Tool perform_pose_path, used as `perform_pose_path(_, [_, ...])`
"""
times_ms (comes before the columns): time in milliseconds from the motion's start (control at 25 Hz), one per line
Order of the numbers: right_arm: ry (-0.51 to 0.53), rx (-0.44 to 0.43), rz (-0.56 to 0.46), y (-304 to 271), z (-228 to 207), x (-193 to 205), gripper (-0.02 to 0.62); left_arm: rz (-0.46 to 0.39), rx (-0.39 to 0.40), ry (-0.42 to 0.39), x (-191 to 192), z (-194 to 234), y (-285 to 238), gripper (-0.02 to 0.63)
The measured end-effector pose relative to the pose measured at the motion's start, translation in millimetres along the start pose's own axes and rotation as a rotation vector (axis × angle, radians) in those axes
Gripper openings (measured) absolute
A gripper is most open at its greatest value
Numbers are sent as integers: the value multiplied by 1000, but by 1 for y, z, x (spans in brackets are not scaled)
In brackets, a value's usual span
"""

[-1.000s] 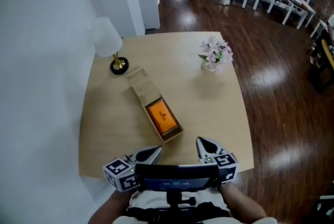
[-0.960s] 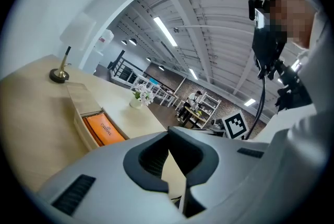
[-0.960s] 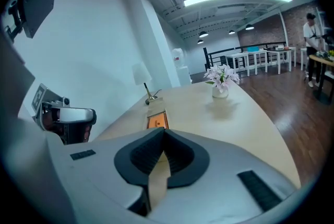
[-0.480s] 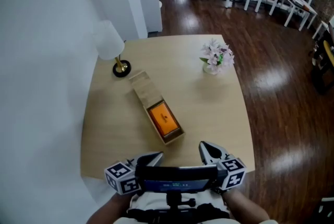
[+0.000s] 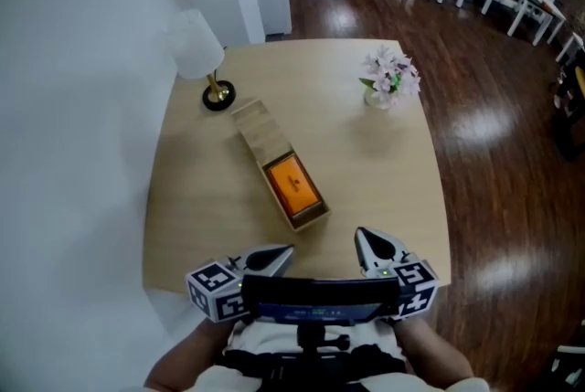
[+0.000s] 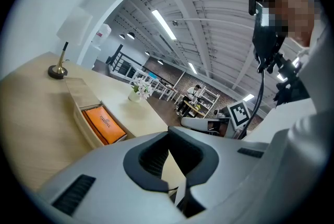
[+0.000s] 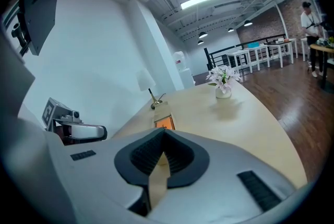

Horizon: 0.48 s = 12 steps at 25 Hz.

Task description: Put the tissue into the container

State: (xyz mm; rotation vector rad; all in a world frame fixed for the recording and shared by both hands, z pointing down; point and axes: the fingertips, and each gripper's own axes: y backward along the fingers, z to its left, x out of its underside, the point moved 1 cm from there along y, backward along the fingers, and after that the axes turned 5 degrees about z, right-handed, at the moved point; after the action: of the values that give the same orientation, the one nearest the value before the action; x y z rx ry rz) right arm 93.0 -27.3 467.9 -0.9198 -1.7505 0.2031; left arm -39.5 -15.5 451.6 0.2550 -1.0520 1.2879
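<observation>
A long wooden box lies diagonally on the round-cornered table. An orange tissue pack sits in its open near end. The pack also shows in the left gripper view and, small, in the right gripper view. Both grippers hover over the table's near edge, short of the box. My left gripper is shut with nothing in it, its tips meeting. My right gripper is likewise shut and empty.
A white-shaded lamp on a brass base stands at the table's far left corner. A small vase of pink flowers stands at the far right. A white wall runs along the left; dark wood floor lies to the right.
The head camera has shifted slightly, so the table sits a little differently in view. Both grippers stay shut at the near edge, barely moved.
</observation>
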Motion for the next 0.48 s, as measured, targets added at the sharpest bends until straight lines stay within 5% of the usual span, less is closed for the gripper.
perform_pose_path(480, [66,-6,19,-4,8,1,-5,4,-7,7,1,-2,1,-8])
